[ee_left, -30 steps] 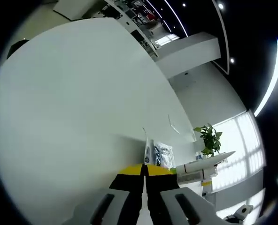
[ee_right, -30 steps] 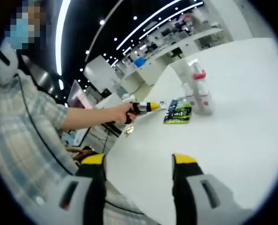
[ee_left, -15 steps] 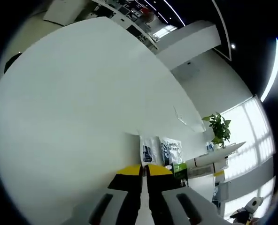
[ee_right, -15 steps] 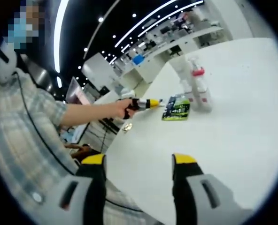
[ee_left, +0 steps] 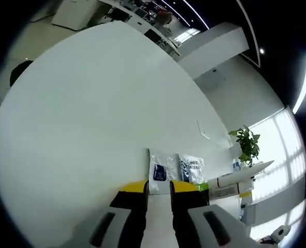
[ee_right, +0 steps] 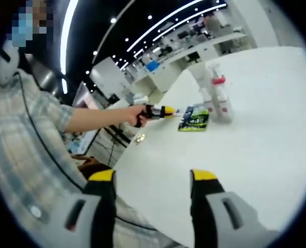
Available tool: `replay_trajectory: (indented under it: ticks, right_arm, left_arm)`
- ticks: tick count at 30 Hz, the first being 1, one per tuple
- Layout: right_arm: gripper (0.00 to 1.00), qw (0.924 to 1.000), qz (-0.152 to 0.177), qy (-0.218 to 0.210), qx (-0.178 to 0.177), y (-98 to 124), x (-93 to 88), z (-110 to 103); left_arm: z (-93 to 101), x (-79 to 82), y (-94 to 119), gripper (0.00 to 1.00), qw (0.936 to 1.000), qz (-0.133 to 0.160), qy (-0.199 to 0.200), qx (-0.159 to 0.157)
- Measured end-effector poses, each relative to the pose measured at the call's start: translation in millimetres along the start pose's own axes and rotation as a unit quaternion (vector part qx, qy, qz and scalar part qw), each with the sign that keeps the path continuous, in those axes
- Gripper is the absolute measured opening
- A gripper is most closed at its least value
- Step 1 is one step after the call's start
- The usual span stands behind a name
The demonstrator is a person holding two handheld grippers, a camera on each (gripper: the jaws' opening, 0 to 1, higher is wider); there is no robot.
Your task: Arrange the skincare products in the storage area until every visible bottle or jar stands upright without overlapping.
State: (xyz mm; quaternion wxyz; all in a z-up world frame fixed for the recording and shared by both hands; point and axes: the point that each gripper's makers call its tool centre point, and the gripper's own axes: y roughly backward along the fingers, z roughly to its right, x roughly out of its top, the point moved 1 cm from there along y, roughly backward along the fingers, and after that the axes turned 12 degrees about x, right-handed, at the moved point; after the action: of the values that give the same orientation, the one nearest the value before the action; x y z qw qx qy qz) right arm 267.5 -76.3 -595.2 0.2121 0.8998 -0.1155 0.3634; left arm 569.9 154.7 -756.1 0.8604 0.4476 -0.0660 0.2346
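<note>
Left gripper view had the left gripper (ee_left: 158, 188) low over a big white table (ee_left: 91, 113), jaws just slightly parted with a narrow gap and nothing between them. Right past the yellow tips lay two flat sachets, a blue-print one (ee_left: 160, 168) and a second one (ee_left: 192, 169) just beside it, not overlapping as far as I could tell. Beyond those the table was wide open, loads of bare surface all the way to the far curved edge. A small flat card (ee_left: 203, 130) sat alone near the right edge, well apart from the sachets. Off the table there was a plant (ee_left: 247, 146) by bright windows.

Right gripper view looked across the same table (ee_right: 256, 155) from the other side. The right gripper (ee_right: 151, 176) had its jaws spread wide, holding nothing, hanging just at the near table edge. Plenty of clear top between it and the products. Further off, a green sachet (ee_right: 194, 119) lay flat, and just beside it stood a cluster of upright bottles, one with a red pump (ee_right: 218, 95) and a clear one (ee_right: 201, 82) behind. The person's hand (ee_right: 134, 114) reached in from the left with the other gripper (ee_right: 166, 110), tips just beside the green sachet near the table's edge. Couldn't tell its jaw state from there.
</note>
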Motion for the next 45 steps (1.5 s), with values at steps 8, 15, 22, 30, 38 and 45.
replay_trajectory:
  ticks: [8, 15, 22, 30, 38, 45]
  right_arm:
    - [0.56, 0.9999, 0.007, 0.006, 0.005, -1, 0.9, -3]
    - [0.57, 0.9997, 0.002, 0.012, 0.023, -10, -0.2, -9]
    - [0.58, 0.9992, -0.001, 0.021, 0.034, -12, -1.7, -14]
    - [0.58, 0.9990, -0.001, 0.021, 0.040, -12, -5.4, -16]
    - [0.57, 0.9991, 0.003, 0.024, 0.036, -4, -7.6, -14]
    - [0.57, 0.9993, 0.003, 0.019, 0.032, -1, -12.6, -13]
  left_arm:
    - [7.9, -1.7, 31, 0.40, 0.9998, 0.016, 0.004, -0.009]
    - [-17.0, -10.6, 70, 0.57, 0.9936, 0.029, -0.096, 0.054]
    - [-71.5, -26.2, 114, 0.75, 0.9546, 0.009, -0.240, 0.176]
    - [-102.2, -50.4, 133, 0.78, 0.9209, -0.034, -0.302, 0.245]
    - [-109.3, -95.7, 148, 0.75, 0.8813, -0.108, -0.353, 0.295]
    - [-114.6, -97.0, 145, 0.66, 0.8864, -0.121, -0.341, 0.288]
